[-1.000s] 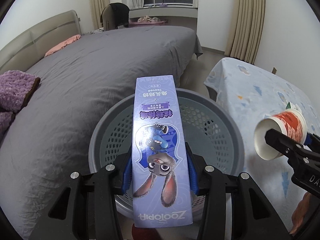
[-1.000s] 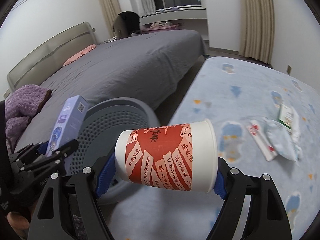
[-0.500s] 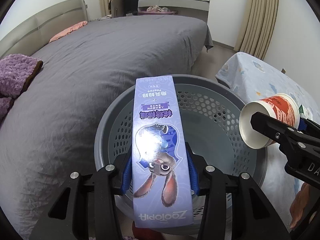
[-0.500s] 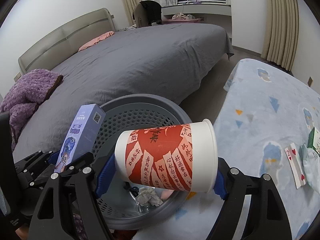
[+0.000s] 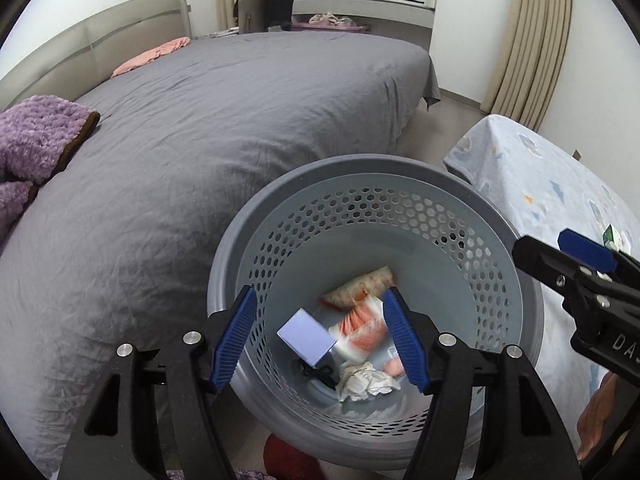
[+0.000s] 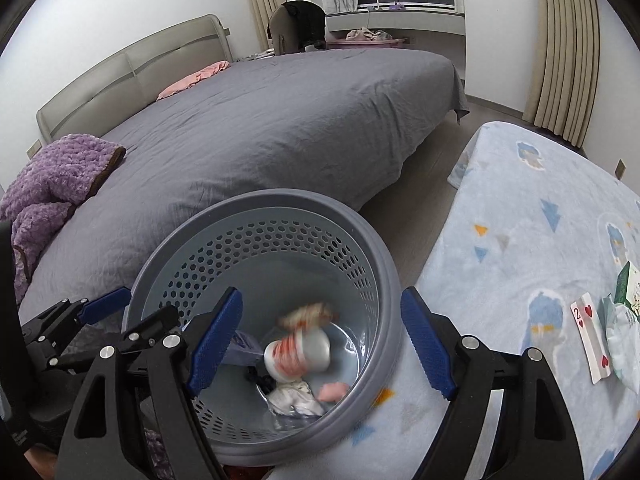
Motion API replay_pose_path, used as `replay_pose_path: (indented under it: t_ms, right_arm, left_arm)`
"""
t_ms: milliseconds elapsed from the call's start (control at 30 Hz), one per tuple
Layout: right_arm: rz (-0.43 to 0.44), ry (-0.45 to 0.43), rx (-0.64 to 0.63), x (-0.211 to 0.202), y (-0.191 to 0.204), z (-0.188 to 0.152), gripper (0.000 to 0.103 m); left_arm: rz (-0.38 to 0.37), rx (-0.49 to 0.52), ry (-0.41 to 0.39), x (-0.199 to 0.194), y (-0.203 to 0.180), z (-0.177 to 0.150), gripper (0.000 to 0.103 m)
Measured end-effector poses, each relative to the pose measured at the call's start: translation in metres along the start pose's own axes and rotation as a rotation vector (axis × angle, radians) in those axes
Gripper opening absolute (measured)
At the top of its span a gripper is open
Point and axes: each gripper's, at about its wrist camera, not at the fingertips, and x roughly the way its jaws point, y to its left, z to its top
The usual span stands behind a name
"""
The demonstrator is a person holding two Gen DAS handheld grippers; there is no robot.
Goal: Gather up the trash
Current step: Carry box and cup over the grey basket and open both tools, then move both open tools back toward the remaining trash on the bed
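Standing between bed (image 5: 224, 128) and blanket-covered table (image 6: 532, 216): grey perforated basket (image 5: 400, 168), taking the trash. Hovering over its mouth: left gripper (image 5: 320, 340) and right gripper (image 6: 320, 340), both spread wide, pinching nothing. Lying at the bottom: purple carton (image 5: 306, 336), red-and-white paper cup (image 6: 298, 354) (blurred, likely tumbling), crumpled paper (image 5: 366, 376). Waiting on the table: playing card (image 6: 592, 340) and wrappers (image 6: 626, 332). Risk: a flat card is slipping from wide fingers; a gripper is nudging the rim, tipping the basket.

Patterned blue table cover (image 6: 532, 216) with playing card (image 6: 591, 340), green carton (image 6: 630, 289) and crumpled wrapper (image 6: 622, 344).
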Motion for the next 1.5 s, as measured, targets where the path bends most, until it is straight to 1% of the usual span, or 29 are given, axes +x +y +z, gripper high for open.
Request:
replay_pose_path:
  t_ms: [433,933,1033,1100,1233,1433,1500]
  right_arm:
    - [-0.016,-0.005,0.001,-0.003,0.002,-0.004,0.078]
    - [-0.034,-0.008,0.019,-0.014,-0.006,-0.009,0.078]
    - [-0.042,-0.01,0.025,-0.018,-0.009,-0.012,0.078]
    - [-0.047,-0.012,0.031,-0.022,-0.012,-0.014,0.078]
    - [-0.061,-0.019,0.048,-0.031,-0.019,-0.018,0.078]
    - [-0.097,-0.031,0.087,-0.051,-0.038,-0.031,0.078]
    - [-0.115,-0.036,0.108,-0.061,-0.048,-0.037,0.078]
  left_arm:
    - [0.002,-0.015,-0.012,-0.004,0.002,0.0,0.071]
    - [-0.008,-0.014,-0.029,-0.01,-0.002,0.002,0.079]
    - [-0.012,-0.008,-0.033,-0.012,-0.005,0.002,0.08]
    - [-0.015,-0.005,-0.037,-0.013,-0.008,0.002,0.083]
    - [-0.029,0.009,-0.051,-0.018,-0.017,0.003,0.086]
    - [-0.052,0.035,-0.065,-0.025,-0.036,0.002,0.089]
    - [-0.07,0.041,-0.073,-0.029,-0.043,0.002,0.091]
